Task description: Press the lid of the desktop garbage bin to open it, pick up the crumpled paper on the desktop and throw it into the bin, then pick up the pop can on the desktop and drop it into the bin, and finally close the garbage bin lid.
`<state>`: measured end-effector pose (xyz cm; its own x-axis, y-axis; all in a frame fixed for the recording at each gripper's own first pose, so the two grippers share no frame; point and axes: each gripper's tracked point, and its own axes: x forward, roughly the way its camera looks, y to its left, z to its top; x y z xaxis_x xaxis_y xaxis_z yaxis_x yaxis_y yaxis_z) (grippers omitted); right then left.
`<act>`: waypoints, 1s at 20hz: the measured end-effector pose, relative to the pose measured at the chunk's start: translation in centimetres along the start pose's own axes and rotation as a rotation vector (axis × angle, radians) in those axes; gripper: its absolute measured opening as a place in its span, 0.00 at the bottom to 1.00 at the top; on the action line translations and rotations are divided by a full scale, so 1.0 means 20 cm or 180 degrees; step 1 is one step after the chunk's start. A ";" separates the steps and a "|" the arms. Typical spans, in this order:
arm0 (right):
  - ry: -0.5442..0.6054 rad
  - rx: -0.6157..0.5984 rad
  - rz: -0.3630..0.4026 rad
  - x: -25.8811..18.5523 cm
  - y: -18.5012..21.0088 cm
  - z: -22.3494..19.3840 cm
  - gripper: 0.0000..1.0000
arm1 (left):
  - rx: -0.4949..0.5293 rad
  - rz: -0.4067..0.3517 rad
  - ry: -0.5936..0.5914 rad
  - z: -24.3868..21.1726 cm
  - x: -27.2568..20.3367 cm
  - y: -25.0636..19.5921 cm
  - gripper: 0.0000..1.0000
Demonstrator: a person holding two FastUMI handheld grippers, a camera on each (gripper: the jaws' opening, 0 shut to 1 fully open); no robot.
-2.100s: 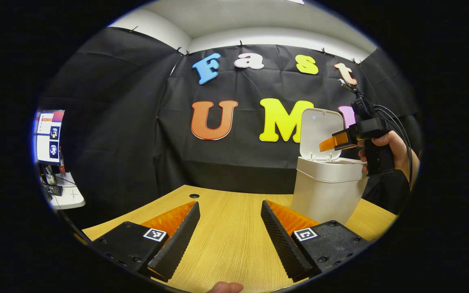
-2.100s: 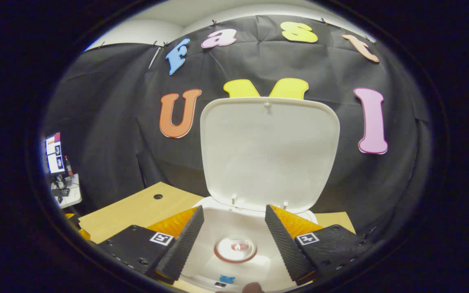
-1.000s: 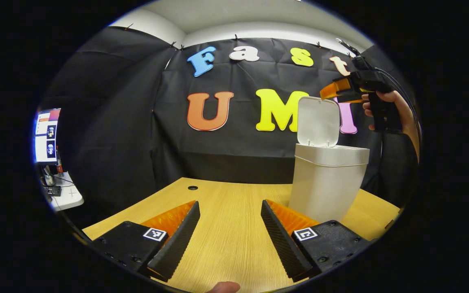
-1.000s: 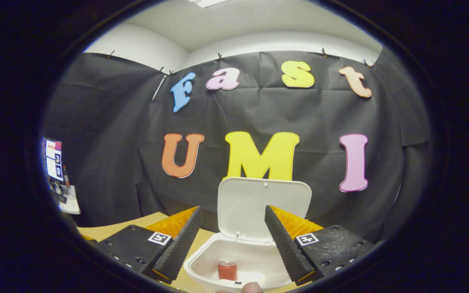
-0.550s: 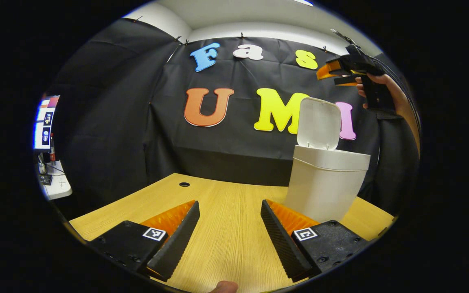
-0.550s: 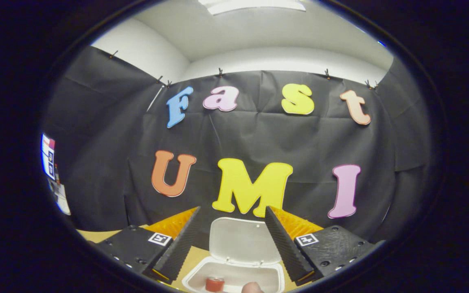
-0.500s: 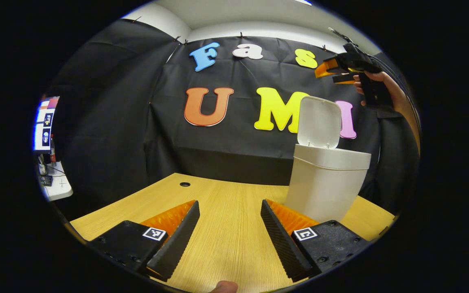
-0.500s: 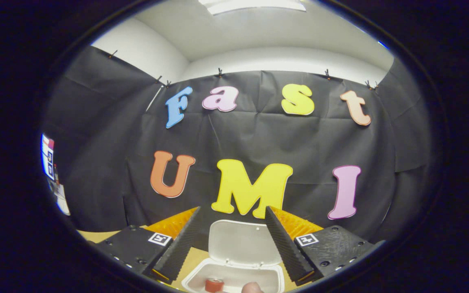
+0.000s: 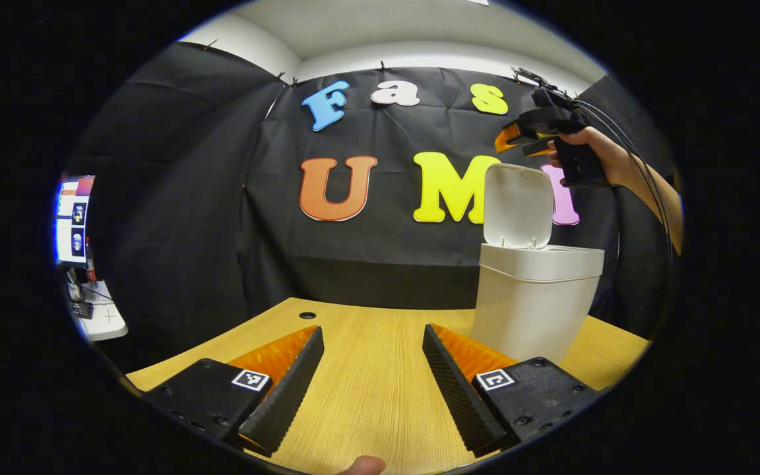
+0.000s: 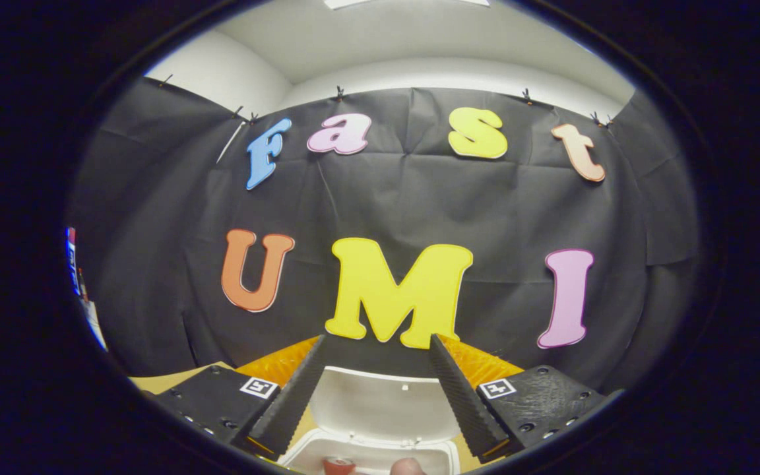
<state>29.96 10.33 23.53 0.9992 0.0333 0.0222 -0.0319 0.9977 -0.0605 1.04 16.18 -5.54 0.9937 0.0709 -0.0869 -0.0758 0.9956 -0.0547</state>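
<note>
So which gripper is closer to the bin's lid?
The right gripper: it hangs just above the open lid. The left gripper is low over the table, off to the bin's side.

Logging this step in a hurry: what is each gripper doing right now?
Left gripper: open, empty, low over the desk.
Right gripper: open, empty, above the bin's raised lid.
</note>
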 end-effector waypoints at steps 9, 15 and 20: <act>0.0170 -0.0014 0.0039 0.06 -0.01 -0.10 0.95 | 0.0066 -0.0037 -0.0053 0.04 -0.02 -0.03 0.98; 0.0284 0.0163 0.0171 -0.04 0.00 -0.14 0.96 | 0.0040 -0.0068 0.0022 -0.02 -0.03 -0.07 0.98; 0.0303 0.0217 0.0299 -0.21 0.02 -0.19 0.99 | 0.0052 -0.0093 0.0113 -0.08 -0.03 -0.12 0.98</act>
<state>25.89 10.44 19.61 0.9894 0.1242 -0.0754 -0.1238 0.9923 0.0101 0.47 13.73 -6.95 0.9919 0.0400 -0.1208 -0.0453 0.9981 -0.0415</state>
